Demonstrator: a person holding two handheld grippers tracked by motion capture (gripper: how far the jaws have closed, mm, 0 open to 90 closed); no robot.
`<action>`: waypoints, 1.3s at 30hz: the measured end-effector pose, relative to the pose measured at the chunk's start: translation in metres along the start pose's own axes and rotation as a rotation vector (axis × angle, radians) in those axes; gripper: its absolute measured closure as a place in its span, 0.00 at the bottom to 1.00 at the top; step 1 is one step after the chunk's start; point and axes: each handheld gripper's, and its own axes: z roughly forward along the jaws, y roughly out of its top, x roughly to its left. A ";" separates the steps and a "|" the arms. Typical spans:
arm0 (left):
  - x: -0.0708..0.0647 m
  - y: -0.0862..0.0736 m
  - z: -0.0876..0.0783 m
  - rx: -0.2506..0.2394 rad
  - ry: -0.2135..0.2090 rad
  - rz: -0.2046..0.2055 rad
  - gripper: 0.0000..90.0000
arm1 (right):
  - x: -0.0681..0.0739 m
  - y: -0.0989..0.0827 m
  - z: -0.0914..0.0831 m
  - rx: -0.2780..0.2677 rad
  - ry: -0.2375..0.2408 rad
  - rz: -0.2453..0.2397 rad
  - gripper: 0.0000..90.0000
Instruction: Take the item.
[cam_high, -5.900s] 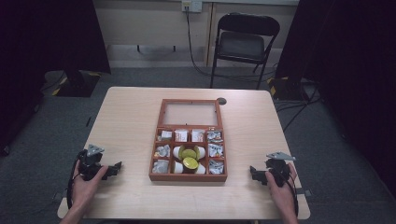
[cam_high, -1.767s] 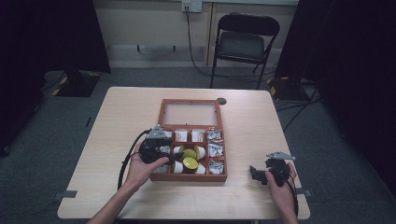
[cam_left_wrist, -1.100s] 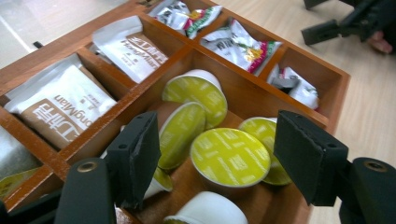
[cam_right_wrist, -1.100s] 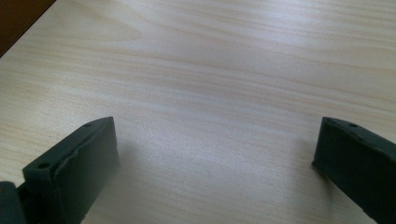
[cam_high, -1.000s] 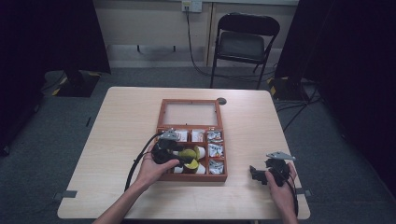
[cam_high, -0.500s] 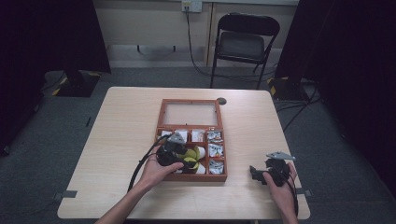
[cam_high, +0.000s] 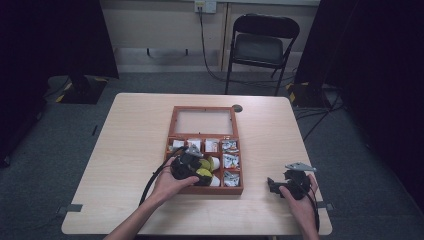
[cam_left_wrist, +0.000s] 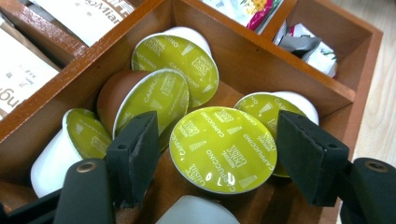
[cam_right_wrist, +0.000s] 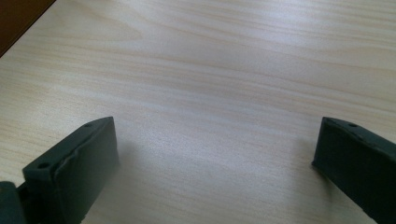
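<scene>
Round coffee capsule with a yellow-green foil lid (cam_left_wrist: 223, 148) lies tilted in the large lower-left compartment of the reddish-brown wooden compartment box (cam_high: 204, 114), among other like capsules, white- and brown-bodied. Left gripper (cam_left_wrist: 215, 158) reaches into that compartment; its jaws straddle the capsule, one at each side, have just been closing, and a slim gap remains on both sides, so nothing is clamped. Paper sachets (cam_high: 230, 161) fill the neighbouring compartments. Box sits mid light wooden desk (cam_high: 125, 150). Right gripper (cam_high: 272, 185) rests well apart, near the desk's front right corner, jaws wide apart over bare wood.
</scene>
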 end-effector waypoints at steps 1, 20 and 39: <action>0.000 0.000 0.000 0.006 0.000 0.002 0.35 | 0.000 0.000 0.000 0.000 0.000 0.000 0.00; -0.004 0.002 0.006 0.069 0.028 0.035 0.43 | 0.000 0.000 0.000 0.000 0.000 0.000 0.00; -0.005 0.001 0.003 0.051 0.031 0.032 0.43 | 0.000 0.000 0.000 0.000 0.000 0.000 0.00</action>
